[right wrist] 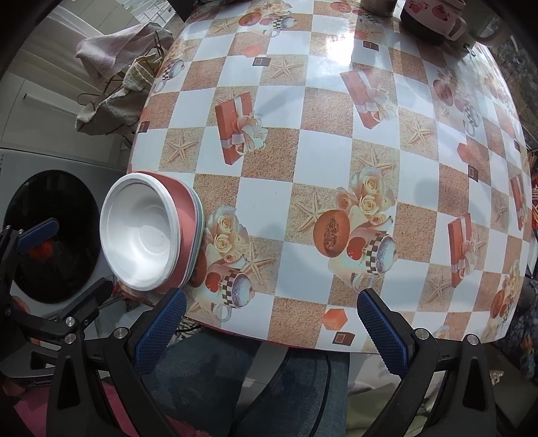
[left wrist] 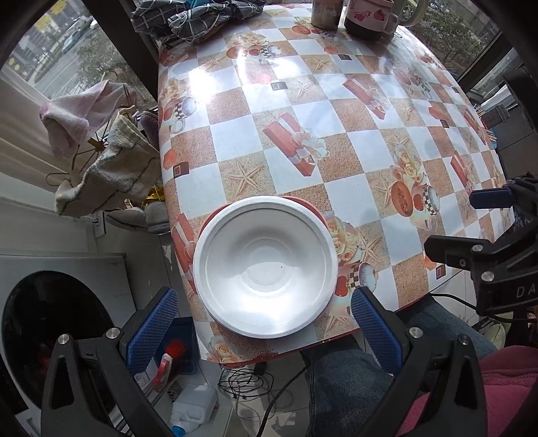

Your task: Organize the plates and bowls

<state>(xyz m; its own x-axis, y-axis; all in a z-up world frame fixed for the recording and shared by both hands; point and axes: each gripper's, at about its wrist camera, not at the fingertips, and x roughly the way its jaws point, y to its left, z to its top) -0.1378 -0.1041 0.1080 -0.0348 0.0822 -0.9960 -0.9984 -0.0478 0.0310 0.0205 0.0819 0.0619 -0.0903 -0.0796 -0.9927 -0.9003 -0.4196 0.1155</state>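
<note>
A white bowl is seen near the front left corner of the table. It is set inside a pink bowl, and thin rims of other dishes, perhaps plates, are seen under that, though they are too squashed at the picture's edge to be sure. The left tongs are held spread wide just in front of the stack, with nothing between the blue pads. The right tongs are also spread wide and are held over the table's front edge, beside the stack. Two mugs are stood at the far end of the table.
</note>
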